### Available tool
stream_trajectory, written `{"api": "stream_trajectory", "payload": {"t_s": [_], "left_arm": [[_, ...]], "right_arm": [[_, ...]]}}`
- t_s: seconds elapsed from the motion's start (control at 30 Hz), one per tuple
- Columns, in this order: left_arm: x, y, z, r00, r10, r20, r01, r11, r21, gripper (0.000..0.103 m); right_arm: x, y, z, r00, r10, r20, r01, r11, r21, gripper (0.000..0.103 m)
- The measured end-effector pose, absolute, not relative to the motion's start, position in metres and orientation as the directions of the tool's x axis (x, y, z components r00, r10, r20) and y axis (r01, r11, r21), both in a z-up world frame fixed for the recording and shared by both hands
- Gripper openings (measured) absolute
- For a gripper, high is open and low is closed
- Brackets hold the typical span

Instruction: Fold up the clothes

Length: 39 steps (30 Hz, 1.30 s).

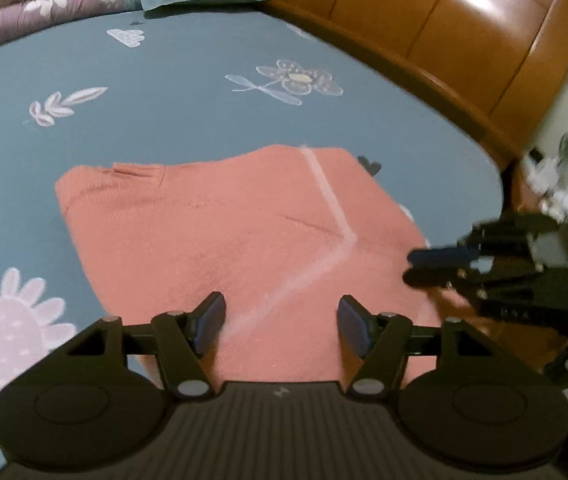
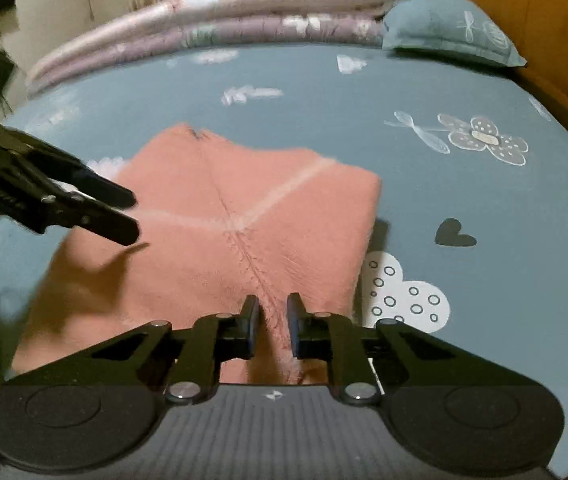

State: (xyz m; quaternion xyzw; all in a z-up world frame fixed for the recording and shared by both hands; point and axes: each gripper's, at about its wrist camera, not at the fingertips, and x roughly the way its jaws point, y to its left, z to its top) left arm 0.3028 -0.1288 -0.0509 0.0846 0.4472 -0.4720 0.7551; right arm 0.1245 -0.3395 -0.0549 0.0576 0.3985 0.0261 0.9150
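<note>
A: Left wrist view, left gripper [image 1: 280,322]?
B: Jaws well apart, nothing gripped, over the folded pink sweater [image 1: 220,232] lying on the blue floral bedsheet [image 1: 188,80].
A: Right gripper [image 2: 273,322]?
B: Narrow gap, pads not pinching anything, above the sweater's near edge.

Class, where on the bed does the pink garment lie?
The pink garment lies folded on the blue sheet, below both grippers; a black heart print sits just right of it.

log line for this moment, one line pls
task: fold clothes | sweater: folded, flat on bed | left gripper: open above sweater, empty | right gripper: narrow gap, nothing gripped
</note>
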Motion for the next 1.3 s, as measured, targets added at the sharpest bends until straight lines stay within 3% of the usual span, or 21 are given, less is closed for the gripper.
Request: {"api": "stream_trajectory", "payload": {"t_s": [0.13, 0.33, 0.5, 0.7, 0.87, 1.03, 1.3], "left_arm": [[0.309, -0.148, -0.054, 0.186, -0.614, -0.767, 0.804, 0.544, -0.24, 0.065], [0.316, -0.176, -0.063, 0.239, -0.588, -0.773, 0.829, 0.538, -0.152, 0.076], [0.317, -0.168, -0.047, 0.256, -0.582, -0.772, 0.808, 0.568, -0.16, 0.07], [0.287, -0.14, -0.015, 0.29, -0.585, -0.758, 0.848, 0.524, -0.079, 0.074], [0.269, -0.121, -0.016, 0.267, -0.57, -0.777, 0.844, 0.527, -0.097, 0.073], [0.262, -0.116, -0.04, 0.226, -0.535, -0.814, 0.825, 0.549, -0.132, 0.073], [0.262, -0.109, -0.021, 0.28, -0.555, -0.784, 0.828, 0.553, -0.096, 0.075]], "right_arm": [[0.12, -0.342, -0.056, 0.685, 0.09, -0.723, 0.028, 0.988, 0.149, 0.019], [0.116, -0.34, -0.056, 0.703, 0.088, -0.706, 0.036, 0.987, 0.159, 0.019], [0.118, -0.345, -0.048, 0.711, 0.125, -0.692, 0.034, 0.977, 0.211, 0.023], [0.107, -0.343, -0.02, 0.718, 0.276, -0.639, -0.133, 0.956, 0.262, 0.028], [0.102, -0.309, -0.02, 0.613, 0.416, -0.672, -0.342, 0.906, 0.249, 0.028], [0.103, -0.292, -0.054, 0.518, 0.306, -0.799, -0.288, 0.942, 0.174, 0.028], [0.104, -0.28, -0.02, 0.61, 0.325, -0.723, -0.285, 0.941, 0.182, 0.029]]}}
